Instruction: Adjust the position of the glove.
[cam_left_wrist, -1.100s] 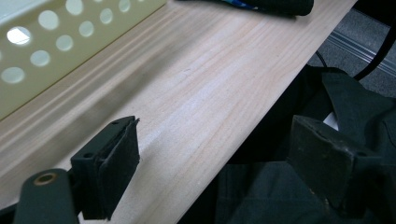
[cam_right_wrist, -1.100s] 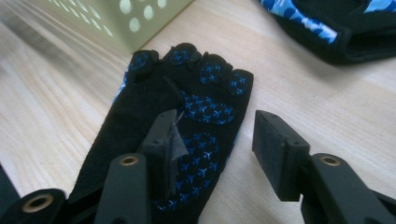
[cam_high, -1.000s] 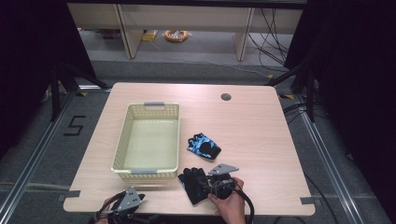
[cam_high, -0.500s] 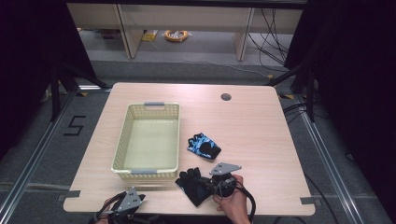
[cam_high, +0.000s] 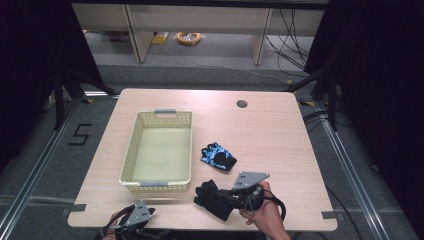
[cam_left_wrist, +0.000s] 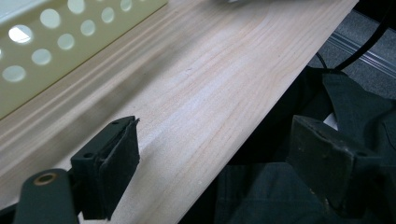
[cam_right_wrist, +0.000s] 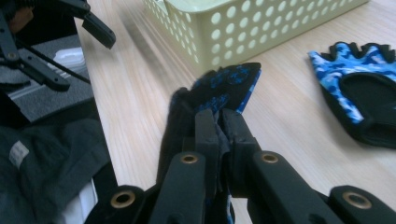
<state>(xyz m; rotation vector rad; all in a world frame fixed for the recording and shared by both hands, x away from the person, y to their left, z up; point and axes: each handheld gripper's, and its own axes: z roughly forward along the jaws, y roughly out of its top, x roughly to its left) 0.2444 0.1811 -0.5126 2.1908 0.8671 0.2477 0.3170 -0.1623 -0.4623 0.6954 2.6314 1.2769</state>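
Your colours: black, blue camouflage, pale yellow, light wood

The glove (cam_right_wrist: 219, 93) in your right gripper (cam_right_wrist: 219, 128) is black with blue dots on its palm side, and your jaws are black with brass-coloured pivots. The second glove (cam_high: 218, 156) is blue-and-white camouflage with a black palm. Your basket (cam_high: 131, 165) is pale yellow with grey handles, on a light wood-grain table (cam_high: 270, 135).
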